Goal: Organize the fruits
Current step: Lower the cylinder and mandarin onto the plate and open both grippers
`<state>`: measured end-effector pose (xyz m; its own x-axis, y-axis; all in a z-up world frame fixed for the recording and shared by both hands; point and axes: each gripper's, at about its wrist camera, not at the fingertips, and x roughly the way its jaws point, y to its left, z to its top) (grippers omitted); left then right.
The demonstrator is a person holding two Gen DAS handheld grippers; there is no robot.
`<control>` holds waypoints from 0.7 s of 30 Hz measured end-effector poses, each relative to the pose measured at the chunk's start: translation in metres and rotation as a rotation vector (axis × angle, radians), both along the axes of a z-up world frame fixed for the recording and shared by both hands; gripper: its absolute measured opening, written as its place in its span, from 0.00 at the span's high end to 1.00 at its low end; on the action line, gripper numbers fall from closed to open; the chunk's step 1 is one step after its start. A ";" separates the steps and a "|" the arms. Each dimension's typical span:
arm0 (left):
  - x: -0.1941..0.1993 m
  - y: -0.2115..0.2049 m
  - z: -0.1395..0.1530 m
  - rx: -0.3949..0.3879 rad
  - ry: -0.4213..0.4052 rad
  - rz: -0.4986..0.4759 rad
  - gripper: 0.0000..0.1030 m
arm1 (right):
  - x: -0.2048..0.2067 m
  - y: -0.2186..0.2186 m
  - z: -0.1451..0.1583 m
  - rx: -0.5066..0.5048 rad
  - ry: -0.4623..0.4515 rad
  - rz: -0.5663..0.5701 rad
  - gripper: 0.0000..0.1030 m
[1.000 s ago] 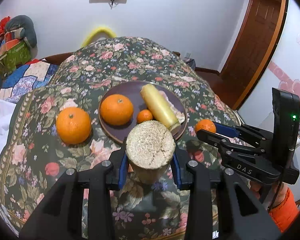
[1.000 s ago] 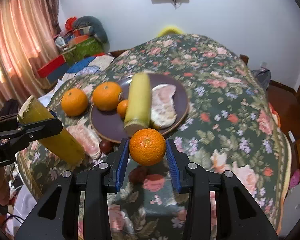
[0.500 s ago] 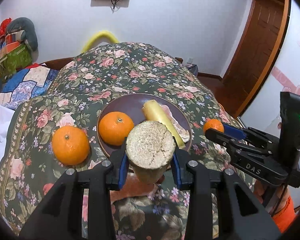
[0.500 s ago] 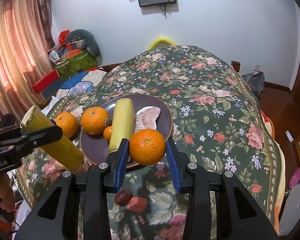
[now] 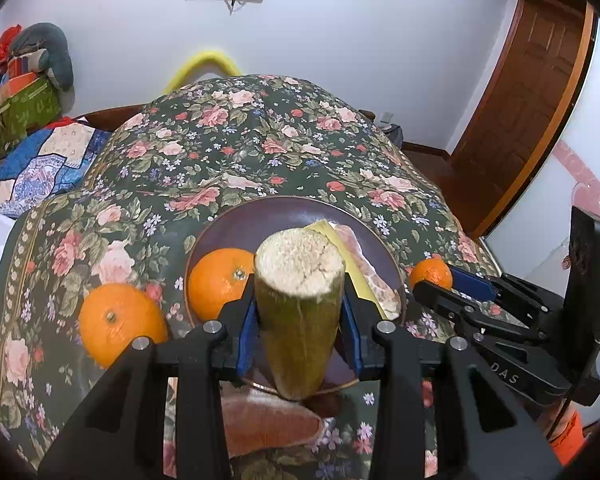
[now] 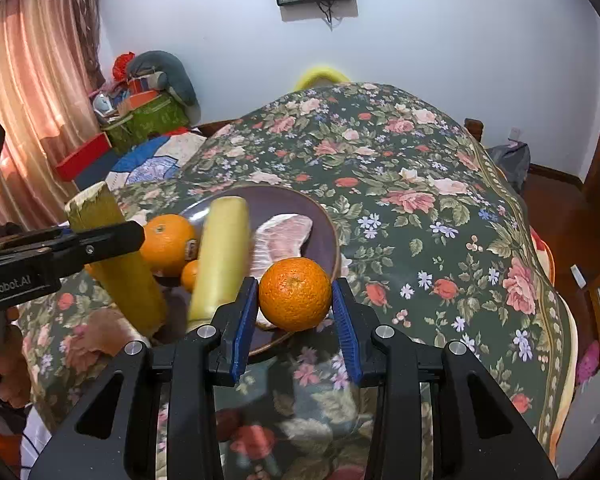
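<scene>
My left gripper (image 5: 298,330) is shut on a yellow-green sugarcane piece (image 5: 298,304), held above the near rim of the dark plate (image 5: 256,216). It also shows in the right wrist view (image 6: 112,256). My right gripper (image 6: 294,304) is shut on a small orange (image 6: 295,293), held above the plate's near right rim (image 6: 328,224). The plate holds a large orange (image 5: 214,282), a second cane piece (image 6: 222,248), a pomelo segment (image 6: 284,236) and a tiny orange (image 6: 189,274). Another large orange (image 5: 118,322) lies on the cloth left of the plate.
The floral cloth (image 5: 260,152) covers a rounded table. A pink pomelo segment (image 5: 268,424) lies on the cloth under my left gripper. Boxes and cushions (image 6: 148,104) stand at the back left, a wooden door (image 5: 528,92) at the right.
Both grippers have moved up and back from the plate with their fruit, so the table looks smaller and farther. Both grips are unchanged.
</scene>
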<state>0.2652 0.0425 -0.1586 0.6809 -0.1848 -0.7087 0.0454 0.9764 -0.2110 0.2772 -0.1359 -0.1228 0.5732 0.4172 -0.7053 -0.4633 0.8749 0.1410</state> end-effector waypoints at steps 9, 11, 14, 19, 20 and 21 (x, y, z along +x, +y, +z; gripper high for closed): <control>0.019 -0.006 -0.008 0.023 0.015 -0.012 0.65 | 0.028 0.002 -0.005 -0.024 0.024 -0.004 0.67; 0.022 -0.005 -0.009 0.024 0.017 -0.005 0.65 | 0.033 0.004 -0.006 -0.022 0.033 -0.002 0.67; 0.027 0.000 -0.012 0.018 0.020 0.010 0.65 | 0.037 0.009 -0.011 -0.024 0.044 0.003 0.67; 0.030 0.004 -0.014 0.003 0.021 0.014 0.65 | 0.039 0.017 -0.020 -0.034 0.058 0.027 0.67; 0.029 0.005 -0.013 0.004 0.015 0.019 0.65 | 0.040 0.018 -0.022 -0.036 0.063 0.028 0.66; 0.029 0.006 -0.012 0.012 0.006 0.027 0.65 | 0.040 0.018 -0.022 -0.039 0.060 0.026 0.66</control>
<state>0.2940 0.0485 -0.1704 0.6809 -0.1582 -0.7151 0.0176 0.9797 -0.1999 0.3171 -0.1180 -0.1453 0.5190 0.4030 -0.7538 -0.4778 0.8680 0.1351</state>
